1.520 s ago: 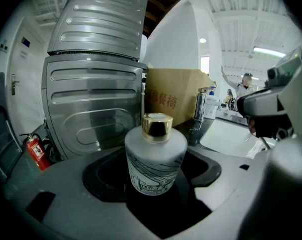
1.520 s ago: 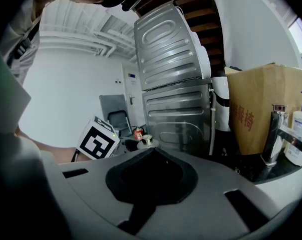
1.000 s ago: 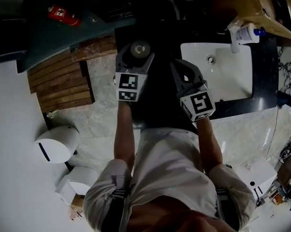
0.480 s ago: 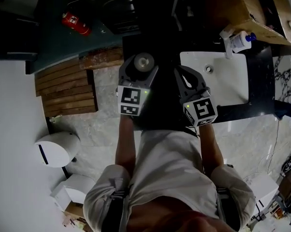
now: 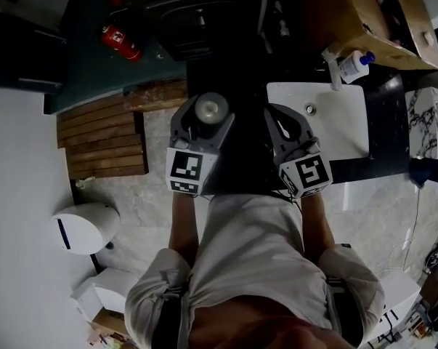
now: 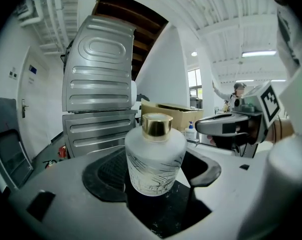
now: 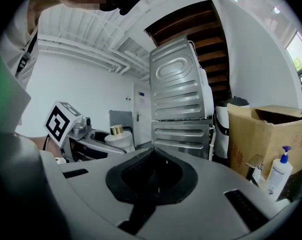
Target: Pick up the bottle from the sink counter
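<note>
A frosted white bottle (image 6: 156,154) with a gold cap stands upright between the pads of my left gripper (image 6: 156,170), which is shut on its body. From the head view the cap (image 5: 206,108) shows as a pale disc at the tip of the left gripper (image 5: 203,116), held over dark floor to the left of the sink. My right gripper (image 5: 282,124) is beside it, shut with nothing between its pads (image 7: 152,176). The right gripper view also catches the held bottle (image 7: 116,134) off to the left.
A white sink basin (image 5: 338,133) sits in a dark counter at the right, with a faucet (image 5: 327,64) and a pump bottle (image 5: 353,65) at its far end. A cardboard box (image 7: 256,134) stands behind. A wooden pallet (image 5: 102,137), a fire extinguisher (image 5: 120,42) and a ribbed metal appliance (image 7: 181,104) lie around.
The whole scene has slid in the head view as the person moved; the sink now lies lower and further left. Both grippers keep their pose and the bottle stays in the left one.
</note>
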{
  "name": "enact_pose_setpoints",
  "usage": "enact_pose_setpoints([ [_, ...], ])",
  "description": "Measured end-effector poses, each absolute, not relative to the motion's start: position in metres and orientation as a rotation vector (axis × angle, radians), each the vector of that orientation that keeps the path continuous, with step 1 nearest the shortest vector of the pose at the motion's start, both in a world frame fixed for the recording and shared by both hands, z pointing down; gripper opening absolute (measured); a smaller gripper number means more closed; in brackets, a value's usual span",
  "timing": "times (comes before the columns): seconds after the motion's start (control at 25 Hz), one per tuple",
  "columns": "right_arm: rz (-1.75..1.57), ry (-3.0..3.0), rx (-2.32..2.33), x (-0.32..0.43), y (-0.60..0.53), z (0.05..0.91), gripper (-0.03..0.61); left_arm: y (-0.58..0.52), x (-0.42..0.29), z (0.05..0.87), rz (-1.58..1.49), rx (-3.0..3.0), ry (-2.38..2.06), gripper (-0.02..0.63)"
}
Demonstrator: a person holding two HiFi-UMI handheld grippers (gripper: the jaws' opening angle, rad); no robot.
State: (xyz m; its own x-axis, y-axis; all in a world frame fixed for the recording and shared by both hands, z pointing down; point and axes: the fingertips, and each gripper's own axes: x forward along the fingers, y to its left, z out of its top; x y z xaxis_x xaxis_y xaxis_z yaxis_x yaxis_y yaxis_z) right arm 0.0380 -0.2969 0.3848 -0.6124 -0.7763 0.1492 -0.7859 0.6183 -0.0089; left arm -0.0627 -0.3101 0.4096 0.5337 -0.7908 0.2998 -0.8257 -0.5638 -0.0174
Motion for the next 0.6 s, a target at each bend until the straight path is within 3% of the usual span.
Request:
enact_pose_setpoints([
  [0.6,0.018,-2.744,1.343,0.049,-0.275,0.352,-0.005,-0.278,-0.067,0.378,0.344,2.644,-1.435,0.320],
])
